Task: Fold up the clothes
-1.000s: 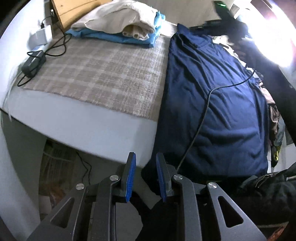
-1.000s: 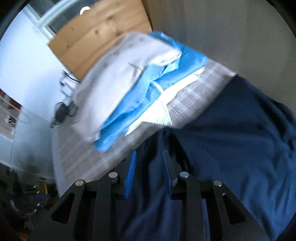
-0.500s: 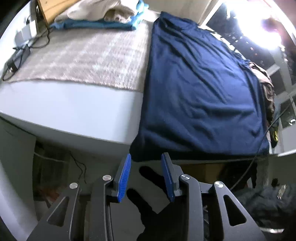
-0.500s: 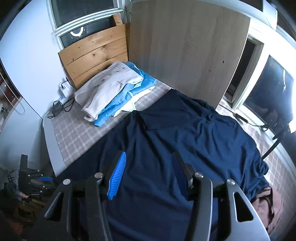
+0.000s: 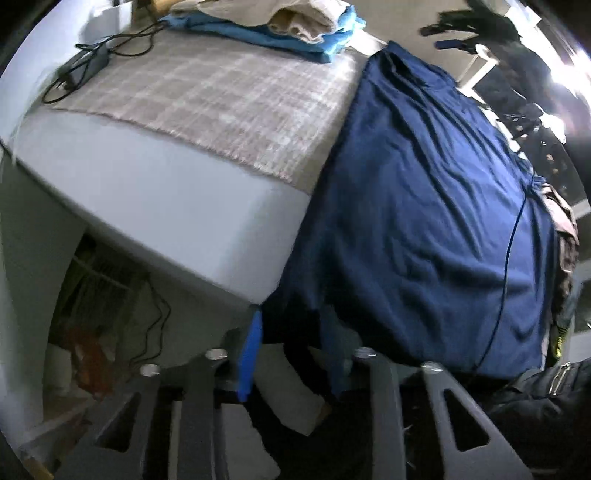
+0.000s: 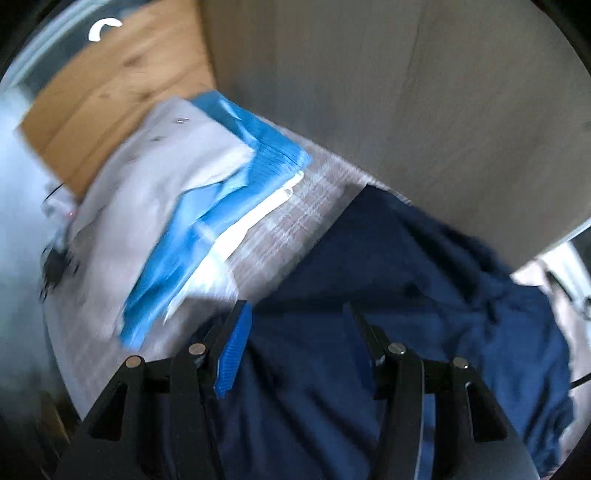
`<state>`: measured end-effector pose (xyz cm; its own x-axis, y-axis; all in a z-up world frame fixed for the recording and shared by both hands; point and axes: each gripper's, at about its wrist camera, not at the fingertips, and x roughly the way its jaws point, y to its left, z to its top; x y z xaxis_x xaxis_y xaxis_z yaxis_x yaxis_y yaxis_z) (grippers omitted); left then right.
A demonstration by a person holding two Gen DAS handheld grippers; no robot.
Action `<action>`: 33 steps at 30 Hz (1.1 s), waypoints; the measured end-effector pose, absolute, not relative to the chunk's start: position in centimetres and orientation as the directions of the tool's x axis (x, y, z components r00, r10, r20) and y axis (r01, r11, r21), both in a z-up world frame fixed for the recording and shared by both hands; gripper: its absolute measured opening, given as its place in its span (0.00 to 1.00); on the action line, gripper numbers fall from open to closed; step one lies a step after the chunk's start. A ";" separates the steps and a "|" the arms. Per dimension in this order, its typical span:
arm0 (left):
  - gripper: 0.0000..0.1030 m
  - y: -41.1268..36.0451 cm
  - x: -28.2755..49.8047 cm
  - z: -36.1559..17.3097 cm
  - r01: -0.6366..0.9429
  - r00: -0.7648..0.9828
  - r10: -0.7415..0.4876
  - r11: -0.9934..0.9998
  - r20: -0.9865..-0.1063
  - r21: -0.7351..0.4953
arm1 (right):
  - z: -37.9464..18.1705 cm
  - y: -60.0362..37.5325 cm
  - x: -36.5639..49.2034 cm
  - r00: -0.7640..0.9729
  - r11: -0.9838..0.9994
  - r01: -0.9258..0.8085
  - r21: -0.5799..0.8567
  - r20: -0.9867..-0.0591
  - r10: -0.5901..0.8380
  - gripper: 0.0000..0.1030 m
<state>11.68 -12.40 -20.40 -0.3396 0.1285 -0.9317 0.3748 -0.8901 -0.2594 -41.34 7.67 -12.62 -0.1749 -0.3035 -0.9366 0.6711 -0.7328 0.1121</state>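
**Navy garment ran 6-to-12 from left tool; hem end nearest**

Left tool [image 5: 291, 354]: fingers stood spread, nothing between them, sitting just off the near edge of the bed [image 5: 177, 206]. The navy garment [image 5: 424, 206] started at about 1 o'clock from that tool, with its lower corner draped over the bed edge almost touching the tips. Its long axis ran away from the tool toward 12–1 o'clock, across the right half of the bed.

Right tool [image 6: 295, 339]: also spread, empty, hovering over the garment's far end; navy cloth filled 3 to 6 o'clock in its view. View was motion-blurred.

Judgement: left tool was nearer the hem, right tool nearer the collar end, so a lengthwise fold would take both.

Farther out: the folded stack [image 5: 280, 26] of beige and blue pieces lay at 11–12 o'clock on the plaid blanket [image 5: 207, 96], clear of the garment.
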 end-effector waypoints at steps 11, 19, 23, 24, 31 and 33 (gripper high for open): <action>0.06 -11.0 12.2 -17.2 0.306 -0.392 0.156 -0.908 -0.907 -0.288 | -19.8 3.5 -43.7 -0.109 -0.777 0.628 0.045 -0.983 -0.145 0.54; 0.06 -9.7 11.8 -14.5 0.213 -0.445 0.199 -0.924 -0.873 -0.319 | -18.5 5.7 -42.9 -0.160 -0.746 0.665 0.043 -0.967 -0.199 0.08; 0.06 -7.6 12.0 -12.6 0.132 -0.455 0.239 -0.935 -0.858 -0.330 | -15.7 10.3 -43.0 -0.168 -0.767 0.629 0.124 -0.942 -0.290 0.07; 0.06 -6.7 12.0 -12.1 0.098 -0.454 0.247 -0.941 -0.856 -0.323 | -14.9 11.7 -42.9 -0.172 -0.772 0.620 0.141 -0.935 -0.309 0.07; 0.07 0.6 11.8 -12.7 -0.102 -0.374 0.411 -0.909 -0.831 -0.404 | -12.2 20.2 -43.7 -0.248 -0.837 0.534 0.118 -0.925 -0.289 0.08; 0.07 2.9 11.7 -14.9 -0.121 -0.274 0.453 -0.891 -0.848 -0.437 | -14.3 22.0 -44.3 -0.246 -0.871 0.489 0.039 -0.952 -0.181 0.19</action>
<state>11.72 2.91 -14.91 -0.2740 0.4530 -0.8484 -0.1207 -0.8913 -0.4370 -44.27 22.02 -14.30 -0.2458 -0.1806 -0.9524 0.4891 -0.8714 0.0390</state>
